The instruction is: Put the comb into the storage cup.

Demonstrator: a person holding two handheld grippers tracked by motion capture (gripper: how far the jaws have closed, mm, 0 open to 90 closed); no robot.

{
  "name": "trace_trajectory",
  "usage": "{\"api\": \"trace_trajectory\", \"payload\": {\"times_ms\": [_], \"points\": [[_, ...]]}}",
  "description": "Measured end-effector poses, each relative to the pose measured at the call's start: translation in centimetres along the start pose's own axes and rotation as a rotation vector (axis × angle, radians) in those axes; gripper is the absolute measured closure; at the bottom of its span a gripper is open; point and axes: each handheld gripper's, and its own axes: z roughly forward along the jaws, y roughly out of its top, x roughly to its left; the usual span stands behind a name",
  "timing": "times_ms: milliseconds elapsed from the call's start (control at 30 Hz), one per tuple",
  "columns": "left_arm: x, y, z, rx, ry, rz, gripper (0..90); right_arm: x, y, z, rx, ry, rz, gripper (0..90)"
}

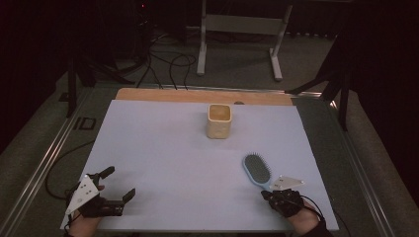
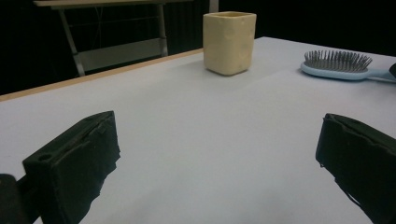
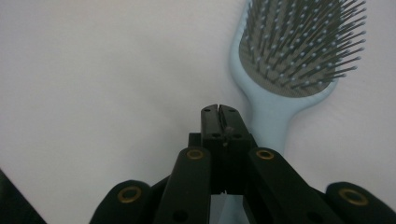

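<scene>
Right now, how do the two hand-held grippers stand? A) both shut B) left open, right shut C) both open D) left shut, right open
B: the left hand-held gripper has its jaws spread wide over bare table, while the right hand-held gripper has its jaws pressed together beside the handle of the blue hairbrush.

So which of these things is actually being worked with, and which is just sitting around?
In use:
- blue hairbrush, bristles up
- right claw, shut, just beside the brush's handle

Lying about:
- cream square cup, upright farther back
- left claw, open over bare table
- cables on the floor behind
</scene>
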Motion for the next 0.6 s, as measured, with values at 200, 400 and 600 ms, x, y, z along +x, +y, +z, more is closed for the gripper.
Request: {"api": "trace_trajectory", "payload": {"times_ms": [200, 400, 600], "points": [[0.0, 0.0, 0.0, 0.001, 0.0, -0.001, 0.0, 0.0, 0.6, -0.7, -0.029, -0.001, 0.001, 88.5], [0.0, 0.0, 0.0, -0.001, 0.0, -0.001, 0.0, -0.2, 1.4, -1.8, -0.07, -0.013, 0.011, 71.9], [0.0, 0.0, 0.0, 0.0, -0.001, -0.002, 0.0, -0.4, 1.9, -2.6, -0.093, -0.035, 0.053, 39.8]]}}
